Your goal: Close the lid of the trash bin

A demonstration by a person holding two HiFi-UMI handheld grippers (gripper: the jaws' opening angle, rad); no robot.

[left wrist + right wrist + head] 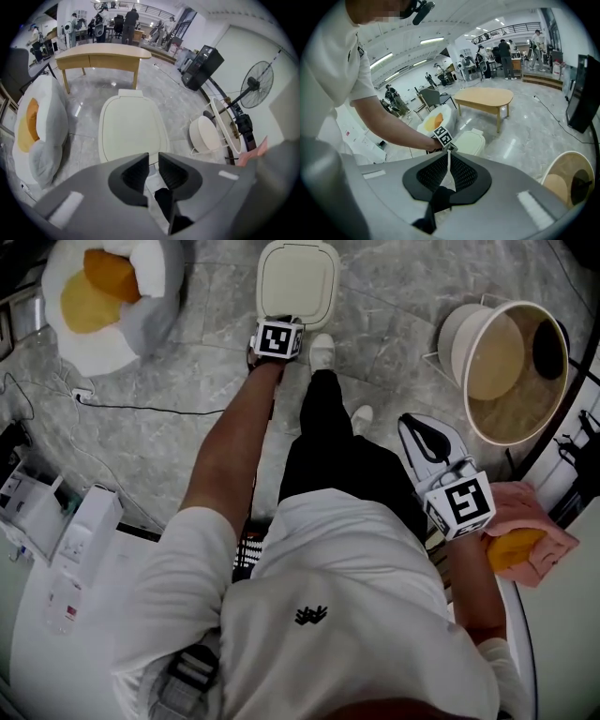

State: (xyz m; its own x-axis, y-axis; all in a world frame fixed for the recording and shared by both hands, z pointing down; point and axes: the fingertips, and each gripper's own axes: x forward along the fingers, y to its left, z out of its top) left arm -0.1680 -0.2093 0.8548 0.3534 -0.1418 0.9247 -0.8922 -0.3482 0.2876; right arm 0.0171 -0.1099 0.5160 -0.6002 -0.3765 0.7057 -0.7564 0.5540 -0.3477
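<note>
On the floor ahead, trash bin lid [132, 126] looks down already; left hand-held gripper [153, 161] at its near edge, jaws slightly apart & empty, right hand-held gripper [448, 157] pressed together, so next prob. just a check press, then back off.

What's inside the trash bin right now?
Its contents cannot be seen: the cream lid lies flat and covers the whole opening. Only the lid's bare top shows.

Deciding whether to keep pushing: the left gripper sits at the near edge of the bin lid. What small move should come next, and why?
Probably raise the left gripper a little, clear of the lid. The lid looks flat and level, with no gap showing at its near rim, so it seems shut. The fingers stand slightly apart and hold nothing.
</note>
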